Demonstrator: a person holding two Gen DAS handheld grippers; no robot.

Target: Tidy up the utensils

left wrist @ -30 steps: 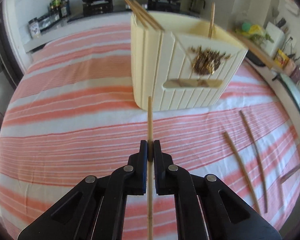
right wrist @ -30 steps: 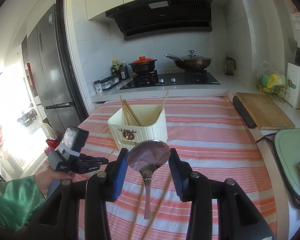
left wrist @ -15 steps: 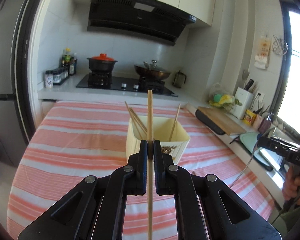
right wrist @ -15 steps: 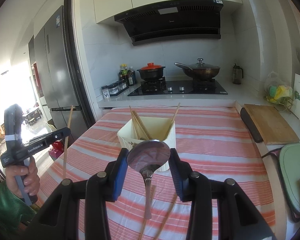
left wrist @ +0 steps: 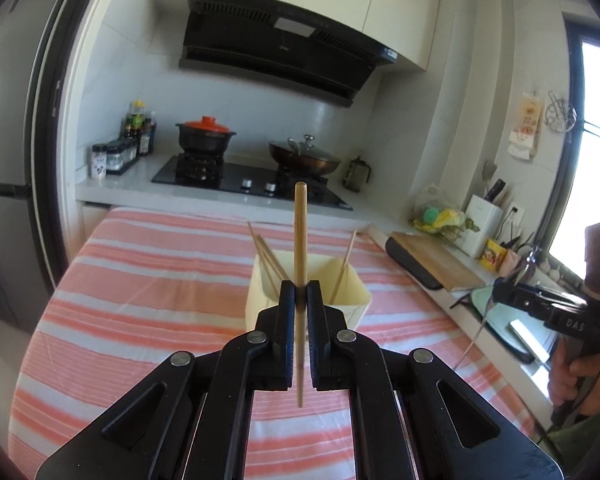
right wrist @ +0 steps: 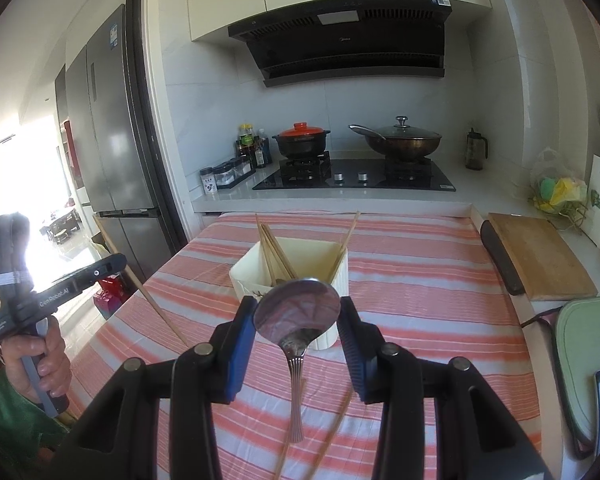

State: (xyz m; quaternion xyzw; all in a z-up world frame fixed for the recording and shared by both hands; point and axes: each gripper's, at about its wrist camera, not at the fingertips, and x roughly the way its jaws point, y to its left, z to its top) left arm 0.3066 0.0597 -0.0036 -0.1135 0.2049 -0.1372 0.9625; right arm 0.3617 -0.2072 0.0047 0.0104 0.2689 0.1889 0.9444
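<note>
From my left wrist, my left tool (left wrist: 300, 296) is clenched on a chopstick (left wrist: 300, 236), which stands near upright between the jaws, its tip above them and its tail hanging below. The holder (left wrist: 308, 300) sits dead ahead at 12 o'clock on the striped surface (left wrist: 148, 280), partly hidden behind my jaws, with chopsticks already leaning in it. At 3 o'clock my right tool (left wrist: 512, 294) shows at the frame edge with the spoon (left wrist: 480, 332) dangling from it.

From my right wrist, my right tool (right wrist: 298, 312) grips the spoon (right wrist: 298, 312) across its bowl, handle hanging down. The holder (right wrist: 288, 268) lies at 12 o'clock, just past the bowl. Loose chopsticks (right wrist: 328, 436) lie on the surface (right wrist: 420, 280) at 6 o'clock under the spoon. At 9 o'clock my left tool (right wrist: 118, 262) holds its chopstick (right wrist: 148, 292) slanting down.

I judge both hands to be mid-carry, each with one utensil lifted and neither yet over the holder. Next I need to bring the chopstick above the holder's opening, tail down, lower it among the others and release; the spoon then follows handle-first. The loose chopsticks remain to be gathered.
</note>
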